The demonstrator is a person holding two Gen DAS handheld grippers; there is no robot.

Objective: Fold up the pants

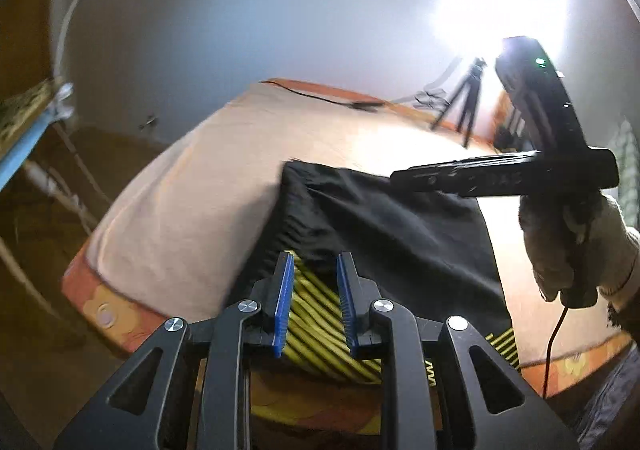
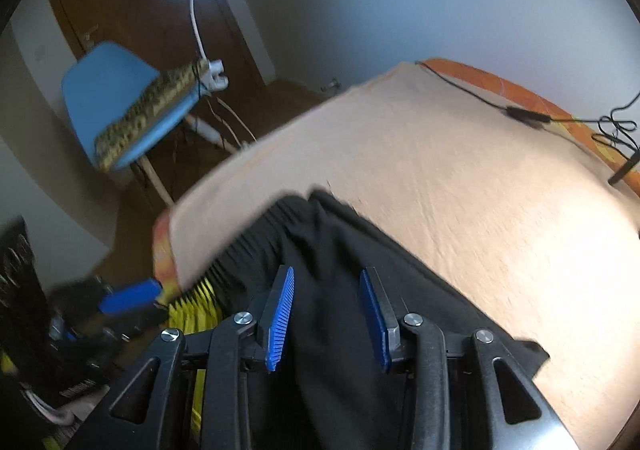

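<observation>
1. Left wrist view: the black pants (image 1: pixel 384 234) lie on the bed (image 1: pixel 192 186), spread on its beige sheet near the front edge, and their yellow-striped band (image 1: pixel 316 310) hangs towards the camera.
2. The left hand-held gripper (image 1: pixel 316 306) sits at that striped edge. Its blue pads stand a little apart with the striped cloth showing in the gap. I cannot tell whether they pinch it or only hover above it.
3. In the same view the right hand-held gripper (image 1: pixel 400 176) reaches in from the right, held by a gloved hand (image 1: pixel 576 246), with its tip over the far black edge of the pants.
4. Right wrist view: the right hand-held gripper (image 2: pixel 328 314) has its pads clearly apart, and black cloth lies under and between them without being pressed.
5. The pants run from the striped end at lower left across to a dark corner at lower right in this view, so their long axis crosses in front of the pads.
6. My judgement: the left tool is nearer the striped end and the right nearer the plain black part. Any fold would carry one end over the other along that axis.
</observation>
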